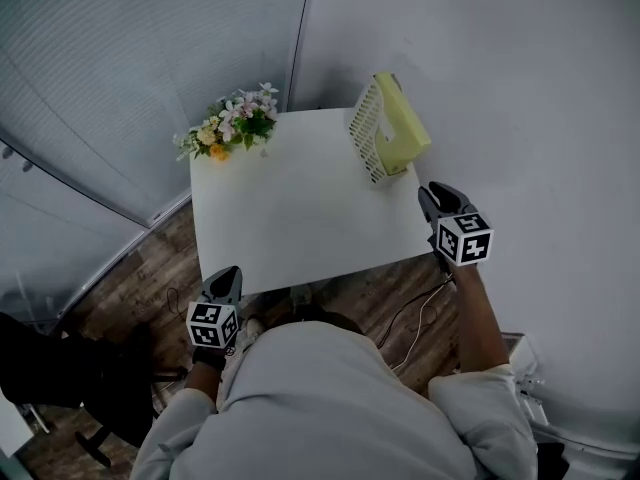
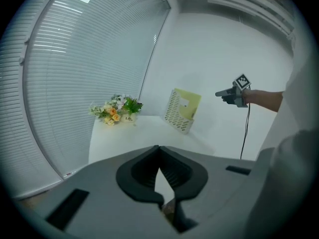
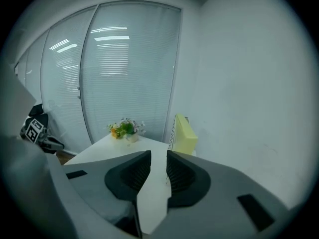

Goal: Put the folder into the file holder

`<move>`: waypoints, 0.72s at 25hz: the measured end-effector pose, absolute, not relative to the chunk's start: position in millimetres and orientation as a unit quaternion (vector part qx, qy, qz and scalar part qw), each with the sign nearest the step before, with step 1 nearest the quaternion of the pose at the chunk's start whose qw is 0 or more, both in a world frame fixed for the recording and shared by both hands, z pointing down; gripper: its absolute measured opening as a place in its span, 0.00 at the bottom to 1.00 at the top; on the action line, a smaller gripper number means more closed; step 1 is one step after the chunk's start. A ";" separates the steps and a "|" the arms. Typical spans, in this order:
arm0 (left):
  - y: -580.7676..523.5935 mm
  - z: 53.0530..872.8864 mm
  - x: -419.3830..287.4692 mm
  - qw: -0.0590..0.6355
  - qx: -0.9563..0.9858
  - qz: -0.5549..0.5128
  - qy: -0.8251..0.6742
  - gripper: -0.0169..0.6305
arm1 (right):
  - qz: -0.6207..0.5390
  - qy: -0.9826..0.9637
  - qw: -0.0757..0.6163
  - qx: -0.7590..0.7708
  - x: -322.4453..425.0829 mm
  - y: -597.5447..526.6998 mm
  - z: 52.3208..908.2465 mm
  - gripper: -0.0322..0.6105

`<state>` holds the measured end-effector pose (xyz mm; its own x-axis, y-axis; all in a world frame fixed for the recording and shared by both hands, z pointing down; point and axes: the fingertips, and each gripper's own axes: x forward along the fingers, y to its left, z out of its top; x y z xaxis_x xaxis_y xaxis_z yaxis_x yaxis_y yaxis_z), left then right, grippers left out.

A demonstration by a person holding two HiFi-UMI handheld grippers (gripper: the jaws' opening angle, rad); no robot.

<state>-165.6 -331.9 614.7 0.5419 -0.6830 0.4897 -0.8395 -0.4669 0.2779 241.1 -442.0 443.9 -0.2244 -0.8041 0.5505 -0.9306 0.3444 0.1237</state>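
White table (image 1: pixel 290 198) lies ahead of both grippers. Perforated file holder (image 1: pixel 366 133) stands just ahead-left of the right gripper (image 1: pixel 438 198), with the yellow folder (image 1: pixel 403 128) upright inside it, so the task appears done. Right jaws narrowly parted, empty. Left gripper (image 1: pixel 225 280) has its jaws pressed together, idle and far from the holder.

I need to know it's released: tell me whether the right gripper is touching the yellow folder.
Apart. The head view shows a plain gap between the right gripper and the yellow folder, which stands in the file holder.

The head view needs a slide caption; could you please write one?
Yellow folder in the file holder on the table; left gripper and right gripper hover empty nearby.
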 end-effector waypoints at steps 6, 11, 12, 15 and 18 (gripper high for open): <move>-329.2 604.5 -159.3 0.233 0.856 0.160 -0.433 0.04 | 0.096 -0.765 0.247 0.587 214.3 -379.8 472.4 0.17; -326.4 599.2 -154.2 0.224 0.865 0.161 -0.419 0.04 | 0.084 -0.750 0.219 0.619 202.1 -344.6 486.4 0.11; -326.4 598.3 -153.3 0.223 0.866 0.161 -0.417 0.04 | 0.081 -0.746 0.215 0.626 200.4 -338.6 488.8 0.09; -325.7 596.4 -150.2 0.219 0.870 0.161 -0.412 0.04 | 0.076 -0.738 0.206 0.639 194.4 -321.1 497.1 0.08; -326.2 593.3 -147.7 0.215 0.873 0.159 -0.408 0.04 | 0.064 -0.734 0.201 0.645 186.3 -305.4 502.2 0.07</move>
